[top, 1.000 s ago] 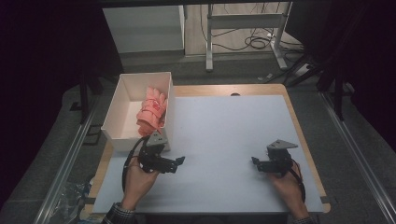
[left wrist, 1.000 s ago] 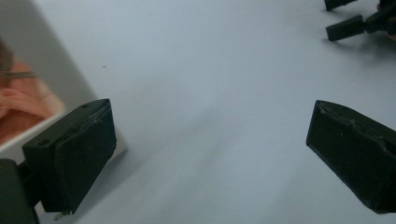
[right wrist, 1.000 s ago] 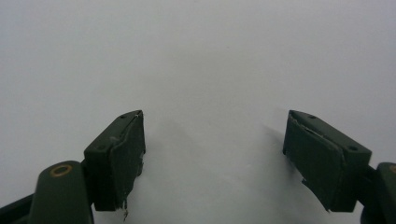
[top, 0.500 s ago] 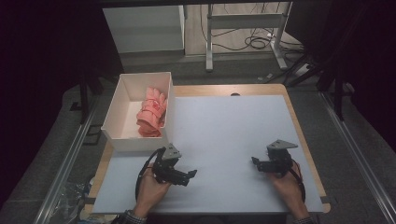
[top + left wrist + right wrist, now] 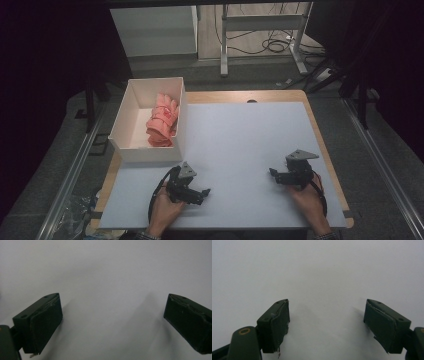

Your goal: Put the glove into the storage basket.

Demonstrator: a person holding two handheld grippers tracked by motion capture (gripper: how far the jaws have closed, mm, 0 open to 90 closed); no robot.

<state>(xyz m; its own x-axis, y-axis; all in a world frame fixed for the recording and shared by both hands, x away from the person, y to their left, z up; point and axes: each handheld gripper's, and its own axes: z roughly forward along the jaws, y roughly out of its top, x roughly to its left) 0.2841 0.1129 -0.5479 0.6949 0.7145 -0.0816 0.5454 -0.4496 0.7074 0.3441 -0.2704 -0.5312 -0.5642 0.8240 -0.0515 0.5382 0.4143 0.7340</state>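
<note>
Pink cloth (image 5: 162, 120) in white box (image 5: 131, 114), pale grey tabletop (image 5: 250, 145), black claws.

There was one table (image 5: 320, 145) with one pale sheet (image 5: 245, 145) over it. One white box (image 5: 131, 150) stood on it, and one pink bundle of cloth (image 5: 162, 120) lay inside. Two grippers were there, left (image 5: 202, 194) and right (image 5: 274, 174), held in two hands.

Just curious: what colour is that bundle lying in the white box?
Salmon pink; the bundle shows best in the high view.
</note>
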